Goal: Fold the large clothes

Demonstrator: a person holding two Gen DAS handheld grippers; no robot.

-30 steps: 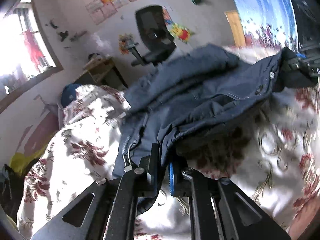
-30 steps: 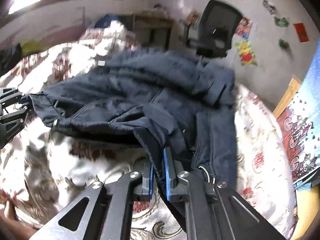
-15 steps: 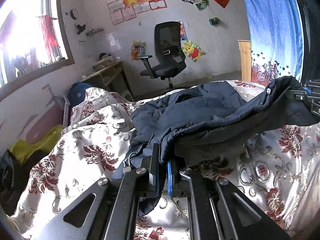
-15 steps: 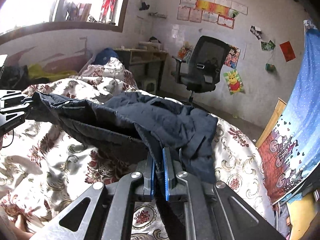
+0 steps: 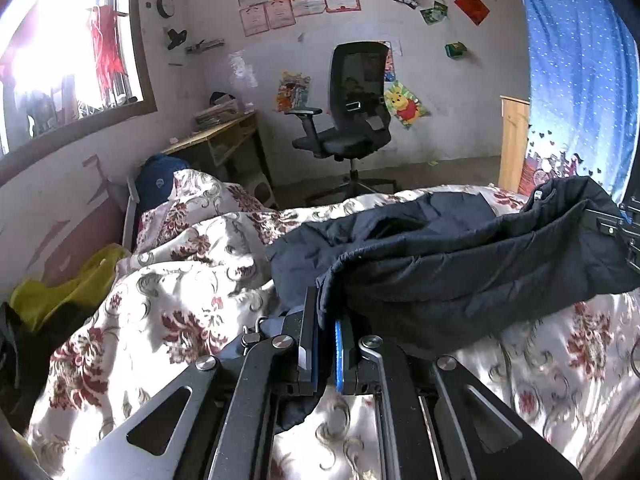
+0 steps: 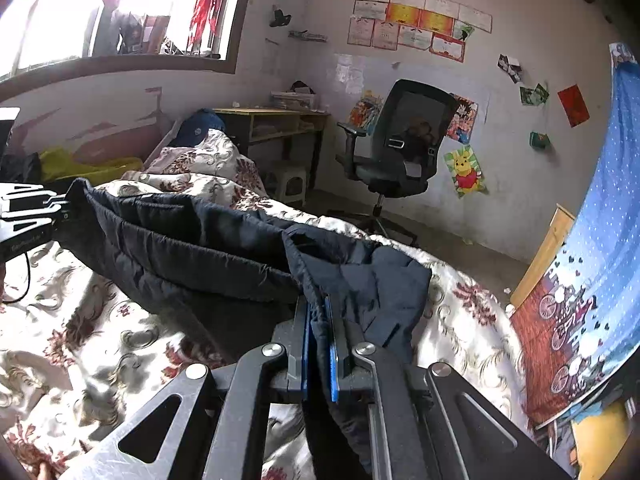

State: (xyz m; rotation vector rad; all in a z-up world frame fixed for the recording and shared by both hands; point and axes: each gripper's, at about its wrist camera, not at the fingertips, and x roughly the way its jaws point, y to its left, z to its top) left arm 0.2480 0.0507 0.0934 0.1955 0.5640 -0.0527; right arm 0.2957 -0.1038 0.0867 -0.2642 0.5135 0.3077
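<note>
A dark navy padded jacket (image 5: 460, 264) hangs stretched between both grippers above a floral bedspread (image 5: 168, 304). My left gripper (image 5: 326, 320) is shut on one corner of the jacket's edge. My right gripper (image 6: 318, 320) is shut on the other corner of the jacket (image 6: 192, 248). Each gripper shows in the other's view: the right gripper (image 5: 624, 228) at the far right edge, the left gripper (image 6: 36, 212) at the far left edge. The far part of the jacket still rests on the bedspread (image 6: 100, 328).
A black office chair (image 5: 352, 120) stands on the floor beyond the bed, beside a wooden desk (image 5: 216, 140). A blue curtain (image 5: 576, 72) hangs at the right, a window (image 5: 60, 52) at the left. A yellow cloth (image 5: 64, 288) lies by the bed's left edge.
Both grippers rose with the jacket held between them, lifting its near edge off the bed and pulling it taut. The views now look more level across the room.
</note>
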